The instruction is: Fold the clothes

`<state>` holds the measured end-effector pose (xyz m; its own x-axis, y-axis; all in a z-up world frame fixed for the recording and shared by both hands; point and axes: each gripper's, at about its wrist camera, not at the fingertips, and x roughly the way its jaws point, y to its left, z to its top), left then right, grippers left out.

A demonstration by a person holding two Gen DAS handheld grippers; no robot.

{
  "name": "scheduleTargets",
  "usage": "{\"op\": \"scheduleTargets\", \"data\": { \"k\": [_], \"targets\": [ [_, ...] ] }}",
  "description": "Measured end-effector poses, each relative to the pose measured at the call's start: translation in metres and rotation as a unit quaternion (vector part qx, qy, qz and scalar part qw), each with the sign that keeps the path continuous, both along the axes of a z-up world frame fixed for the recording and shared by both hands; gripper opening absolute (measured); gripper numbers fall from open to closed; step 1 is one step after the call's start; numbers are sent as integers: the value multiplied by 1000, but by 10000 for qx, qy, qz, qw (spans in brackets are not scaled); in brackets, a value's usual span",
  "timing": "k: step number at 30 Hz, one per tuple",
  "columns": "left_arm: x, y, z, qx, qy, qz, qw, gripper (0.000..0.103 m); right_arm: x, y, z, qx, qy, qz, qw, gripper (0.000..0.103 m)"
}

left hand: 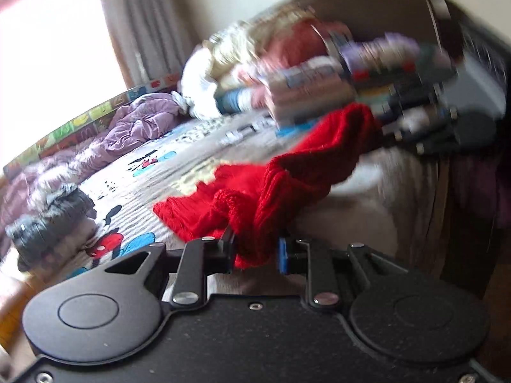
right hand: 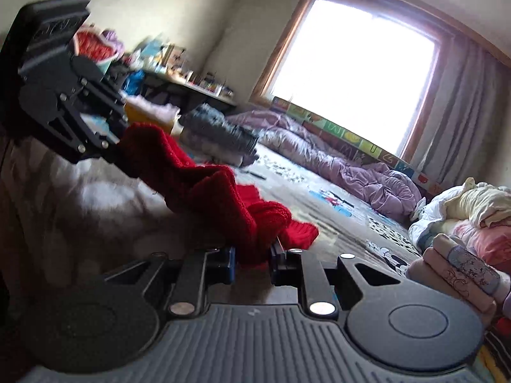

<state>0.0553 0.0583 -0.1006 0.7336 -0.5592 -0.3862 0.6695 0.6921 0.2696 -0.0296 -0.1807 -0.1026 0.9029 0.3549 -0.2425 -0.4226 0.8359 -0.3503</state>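
A red knitted garment hangs stretched between the two grippers above the bed. In the left wrist view my left gripper is shut on one bunched end of it. The right gripper shows blurred at the upper right, at the other end. In the right wrist view my right gripper is shut on the red knit. The left gripper holds the far end at the upper left. A loose part of the garment trails down onto the sheet.
The bed has a cartoon-mouse sheet. A purple quilt lies along the window side. A grey furry garment lies on the bed, and a pile of clothes with folded pieces is heaped at its other end. A cluttered desk stands by the wall.
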Motion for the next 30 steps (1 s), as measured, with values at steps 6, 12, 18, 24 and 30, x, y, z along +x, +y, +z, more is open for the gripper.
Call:
{"op": "scheduleTargets", "data": {
  "k": [6, 12, 18, 24, 30],
  "targets": [
    [33, 8, 15, -1132, 247, 70, 9932, 23, 34, -21, 12, 888, 20, -108, 9960, 22],
    [73, 14, 19, -1805, 481, 56, 9824, 23, 75, -40, 17, 1670, 148, -188, 9857, 22],
    [116, 18, 19, -2335, 727, 108, 9696, 23, 124, -58, 18, 2220, 315, -118, 9745, 22],
    [150, 20, 17, -2796, 1046, 107, 9543, 22, 174, -68, 15, 2666, 577, -33, 9621, 22],
    [185, 30, 9, -3325, 1425, 94, 9322, 22, 220, -81, 8, 3215, 957, 75, 9420, 21]
  ]
}}
